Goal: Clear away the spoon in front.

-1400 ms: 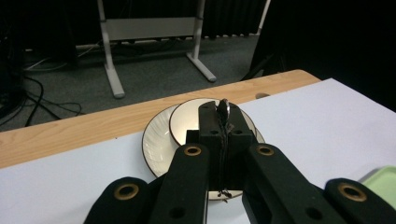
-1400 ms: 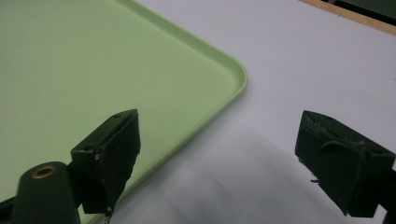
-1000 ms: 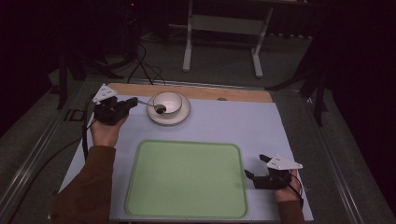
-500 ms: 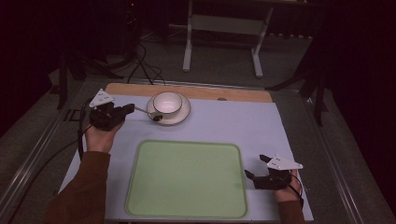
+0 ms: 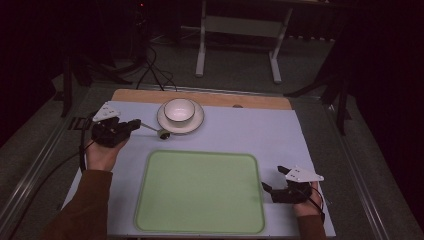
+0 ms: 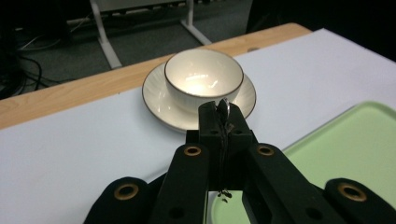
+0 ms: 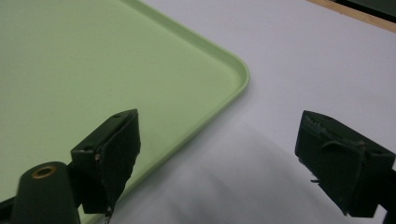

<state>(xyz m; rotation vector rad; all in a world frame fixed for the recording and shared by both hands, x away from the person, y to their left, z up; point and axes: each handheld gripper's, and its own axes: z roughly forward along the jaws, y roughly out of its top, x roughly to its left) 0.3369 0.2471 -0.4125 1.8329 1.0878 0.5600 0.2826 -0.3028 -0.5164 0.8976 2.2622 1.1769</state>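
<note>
Holding now: a small metal spoon (image 5: 156, 130) is clamped by its handle in the left hand-held gripper (image 5: 131, 125), whose jaws are closed tight on it; the bowl end of the spoon is seen just ahead of the jaws, next to the saucer (image 5: 196, 125).
Spoon, how it handles: it is judged light, stiff and smooth, so it could slip or turn between the pads if it is swung fast; the thin handle is the right place to take it, and it is taken there, edge-on, as shown in the left gripper view (image 6: 223, 109).
Cup (image 5: 179, 110): it stands upright on the saucer, straight ahead of the left hand-held gripper; it seems to be glazed ceramic, heavier than the spoon, hard and breakable, and it should not be knocked by the metal.
Right hand-held gripper (image 5: 270, 187): its jaws are held wide apart with nothing between them; it rests low beside the right edge of the tray.
Tray (image 5: 200, 220): green, flat, with a low raised rim, lying bare between the two hand-held grippers.
Bench (image 5: 260, 130): it is covered by a pale smooth sheet, and a wooden strip is seen at the far edge.
Room: dark around, with a grey floor, cables and the legs of a stand beyond the bench.
</note>
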